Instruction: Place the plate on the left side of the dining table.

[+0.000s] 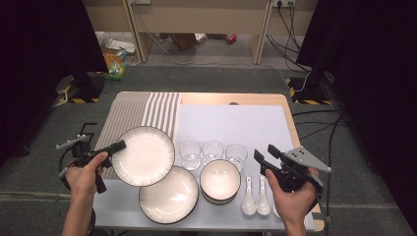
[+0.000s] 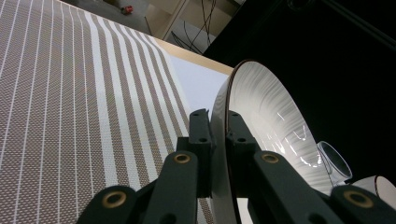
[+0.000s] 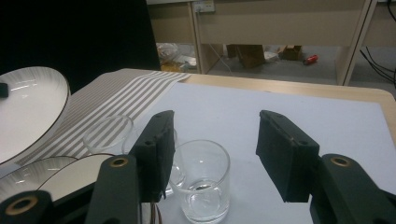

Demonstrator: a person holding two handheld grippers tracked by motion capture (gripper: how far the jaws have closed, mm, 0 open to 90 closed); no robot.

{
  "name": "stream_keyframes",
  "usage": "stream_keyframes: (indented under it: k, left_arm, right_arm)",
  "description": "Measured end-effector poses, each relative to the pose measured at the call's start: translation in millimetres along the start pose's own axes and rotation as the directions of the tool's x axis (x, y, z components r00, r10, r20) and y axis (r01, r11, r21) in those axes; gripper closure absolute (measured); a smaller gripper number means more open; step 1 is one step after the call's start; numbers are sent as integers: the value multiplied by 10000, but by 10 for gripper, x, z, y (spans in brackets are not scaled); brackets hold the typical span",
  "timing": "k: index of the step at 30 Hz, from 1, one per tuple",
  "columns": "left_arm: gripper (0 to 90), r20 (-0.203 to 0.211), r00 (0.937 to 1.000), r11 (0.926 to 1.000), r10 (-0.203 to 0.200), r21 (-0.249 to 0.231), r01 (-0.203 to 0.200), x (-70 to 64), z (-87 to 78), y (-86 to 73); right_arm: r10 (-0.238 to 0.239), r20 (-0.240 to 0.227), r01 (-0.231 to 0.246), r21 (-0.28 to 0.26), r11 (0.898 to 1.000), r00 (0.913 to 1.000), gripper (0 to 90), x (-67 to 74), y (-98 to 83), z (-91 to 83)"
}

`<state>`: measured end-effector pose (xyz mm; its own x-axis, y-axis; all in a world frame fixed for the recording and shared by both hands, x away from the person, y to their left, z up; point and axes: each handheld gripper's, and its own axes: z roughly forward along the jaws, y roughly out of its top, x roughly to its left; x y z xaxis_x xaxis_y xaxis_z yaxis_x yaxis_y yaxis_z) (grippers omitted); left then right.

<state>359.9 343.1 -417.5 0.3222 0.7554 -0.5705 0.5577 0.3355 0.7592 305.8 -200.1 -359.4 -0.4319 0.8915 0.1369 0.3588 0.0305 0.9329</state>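
Observation:
A white plate with a dark rim (image 1: pixel 145 156) is held tilted above the table's left side. My left gripper (image 1: pixel 118 146) is shut on its left rim. In the left gripper view the jaws pinch the plate's edge (image 2: pixel 219 186) and the ribbed inside of the plate (image 2: pixel 268 109) faces right. My right gripper (image 1: pixel 262 158) hovers open at the right, beside the glasses, with nothing between its fingers. In the right gripper view its jaws (image 3: pixel 215 135) stand wide apart above a clear glass (image 3: pixel 204 186), without touching it, and the lifted plate (image 3: pixel 28 112) shows at the left.
A second plate (image 1: pixel 168 198) lies near the front edge, beside a stack of bowls (image 1: pixel 220 181). Three glasses (image 1: pixel 213 152) stand in a row behind them. Two white spoons (image 1: pixel 255 199) lie at the front right. A striped placemat (image 1: pixel 142 110) and a white mat (image 1: pixel 231 123) cover the table.

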Motion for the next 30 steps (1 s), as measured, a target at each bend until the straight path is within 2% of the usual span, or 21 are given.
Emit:
stream_keyframes:
  k: [30]
  left_arm:
    - [835, -315, 9991, 9995, -297, -154, 292, 166, 117, 160]
  right_arm:
    - [5, 71, -5, 94, 10000, 10000, 466, -12, -10, 9]
